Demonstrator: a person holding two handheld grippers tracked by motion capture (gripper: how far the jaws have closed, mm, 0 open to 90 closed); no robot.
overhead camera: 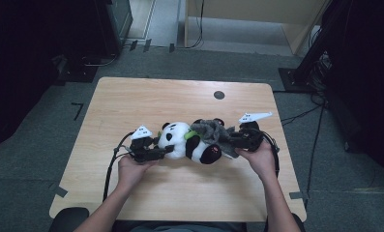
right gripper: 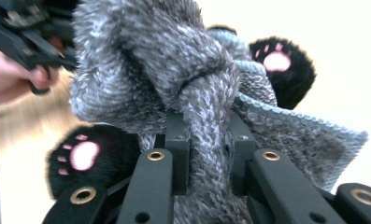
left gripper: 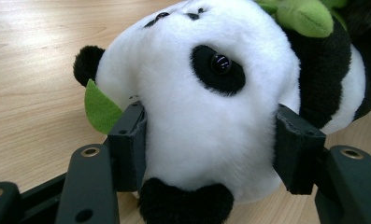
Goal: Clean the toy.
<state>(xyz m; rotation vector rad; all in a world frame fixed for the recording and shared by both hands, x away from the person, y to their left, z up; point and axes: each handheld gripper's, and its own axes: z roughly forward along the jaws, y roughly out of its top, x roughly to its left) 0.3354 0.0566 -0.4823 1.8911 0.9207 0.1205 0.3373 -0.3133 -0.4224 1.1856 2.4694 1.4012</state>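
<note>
A plush panda (overhead camera: 184, 140) lies on its back in the middle of the wooden table (overhead camera: 131, 101), its head pointing left. My left gripper (overhead camera: 164, 151) is shut on the panda's white head (left gripper: 206, 116), one pad pressing each side. A grey fuzzy cloth (overhead camera: 213, 130) is bunched over the panda's belly and legs. My right gripper (overhead camera: 233, 140) is shut on a fold of that grey cloth (right gripper: 206, 140), squeezed between its pads. Two black feet with pink paw prints (right gripper: 80, 156) show behind the cloth. A green felt leaf (left gripper: 101, 109) sticks out by the head.
A small dark round hole (overhead camera: 219, 94) sits in the table's far side. Cables trail from both grippers over the near table edge. Black stands and wires line the floor to the right and back left.
</note>
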